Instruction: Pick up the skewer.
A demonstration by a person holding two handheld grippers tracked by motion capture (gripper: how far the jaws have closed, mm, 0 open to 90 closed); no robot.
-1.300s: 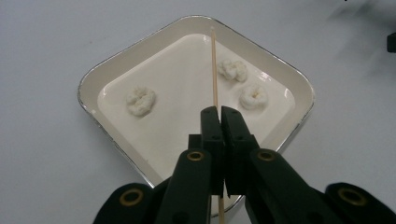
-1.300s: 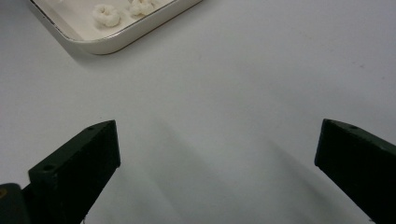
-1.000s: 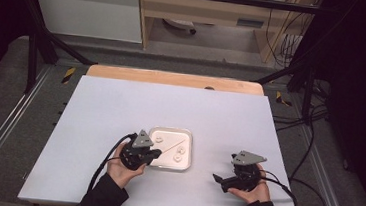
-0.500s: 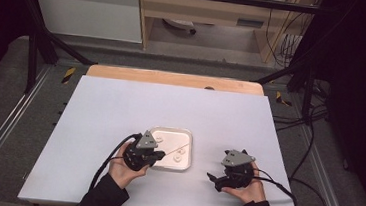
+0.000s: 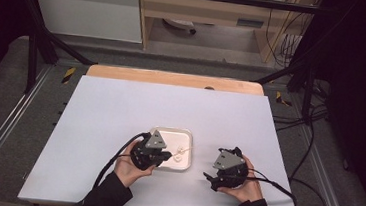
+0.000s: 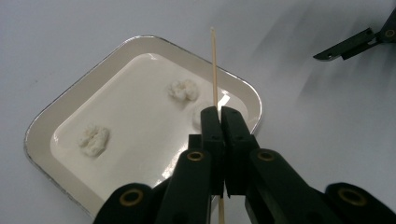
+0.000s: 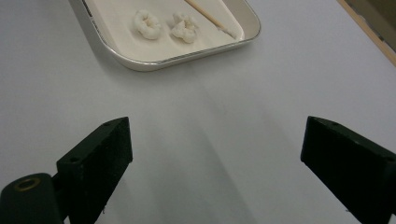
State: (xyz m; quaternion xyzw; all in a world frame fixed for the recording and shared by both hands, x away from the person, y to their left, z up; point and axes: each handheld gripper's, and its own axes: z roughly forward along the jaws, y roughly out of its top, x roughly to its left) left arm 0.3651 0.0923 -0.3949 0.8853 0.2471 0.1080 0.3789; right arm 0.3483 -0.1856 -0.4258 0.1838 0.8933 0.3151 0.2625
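A white tray (image 5: 188,133) lies on the table with pale crumbly lumps (image 6: 183,89) in it. My left gripper (image 5: 166,156) hangs over the tray's near side, shut on a thin wooden skewer (image 6: 214,65) that points out past its jaws (image 6: 218,112) over the tray (image 6: 42,123). Another lump (image 6: 93,140) lies toward the tray's far corner. My right gripper (image 5: 208,180) sits to the right of the tray, low over the bare table. Its jaws (image 7: 215,140) stand wide apart with nothing between them and have just been closing a little. Ahead of them are the tray (image 7: 140,63), two lumps (image 7: 147,23) and the skewer (image 7: 203,11).
The white table top (image 5: 120,112) stretches wide to the left and behind the tray. A wooden strip (image 5: 173,78) runs along its far edge. Cables trail from both grippers toward the near edge and off to the right.
My right gripper has moved left toward the tray, and its jaws have narrowed slightly. My left gripper has shifted a little to the right over the tray, still holding the skewer.
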